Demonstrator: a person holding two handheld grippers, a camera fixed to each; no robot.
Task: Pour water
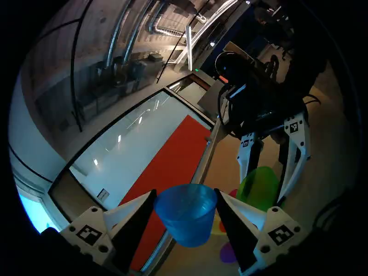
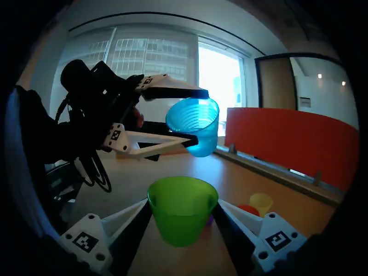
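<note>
Holding the blue cup [image 1: 186, 214] clear of the tabletop [image 2: 239, 177], the left claw [image 1: 184, 193] is clenched on it, one finger pressing each side of the ribbed wall. From the right gripper view this cup hangs in the air and leans over, its mouth turned partly down and toward the camera. That lean reads as a pouring pose, with the rim aimed at the receiver.

The receiver is the green cup [image 2: 182, 209], grasped by the right claw [image 2: 182, 202] with both fingers against its sides. It sits upright with its mouth open to the top, which suits catching a stream. The two cups are apart, the blue one higher and farther off. Keeping the source above the target lets the water fall in rather than run down the outside.

I cannot tell whether the blue cup has water in it, and no stream shows between them.

A small yellow cup [image 2: 261, 202] stands on the tabletop beyond the right claw, near the red partition [image 2: 294, 142]. My judgement is that the pour is set up but the rims need closer alignment before tipping further, or the water could miss.
</note>
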